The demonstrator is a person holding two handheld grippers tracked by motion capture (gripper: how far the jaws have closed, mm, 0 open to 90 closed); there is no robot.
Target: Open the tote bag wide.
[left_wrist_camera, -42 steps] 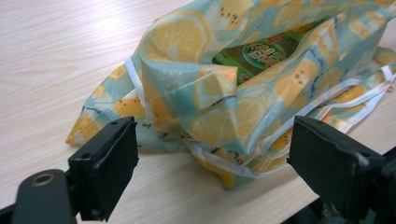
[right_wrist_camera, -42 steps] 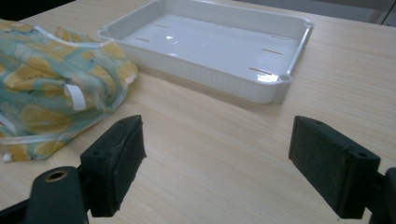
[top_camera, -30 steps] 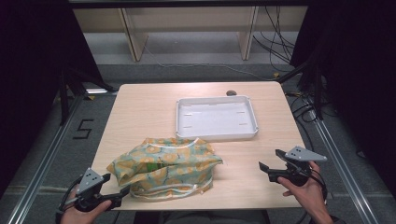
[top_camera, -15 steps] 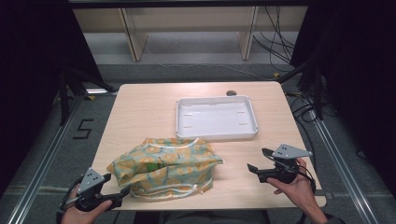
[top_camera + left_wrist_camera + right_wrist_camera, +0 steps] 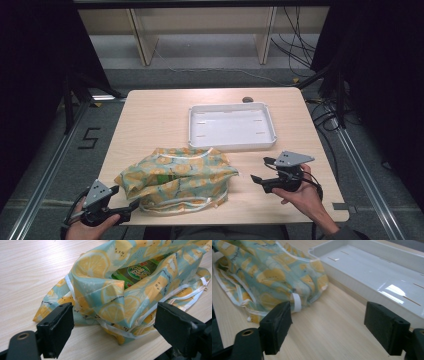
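Observation:
A lemon-print bag (image 5: 177,177) in yellow and pale blue, trimmed with white straps, lies crumpled on the near part of the table. Through its mouth a green package (image 5: 136,271) shows inside the bag (image 5: 117,290). My left gripper (image 5: 131,205) stays at the bag's near left corner, open, its jaws on either side of the fabric without pressing it (image 5: 113,327). My right gripper (image 5: 258,169) hovers just right of the bag, pointing left. Its jaws have just been closing a little but stand open over bare wood (image 5: 328,317). The bag's corner (image 5: 269,272) lies just past the left jaw.
A shallow white tray (image 5: 231,146) sits behind the bag, right of centre; its near wall (image 5: 352,280) is close to my right gripper. A small dark object (image 5: 246,99) lies at the table's far edge. Cables and shelf legs are on the floor beyond.
The right hand has carried its gripper leftward toward the bag's right side. The left gripper and the bag have not moved.

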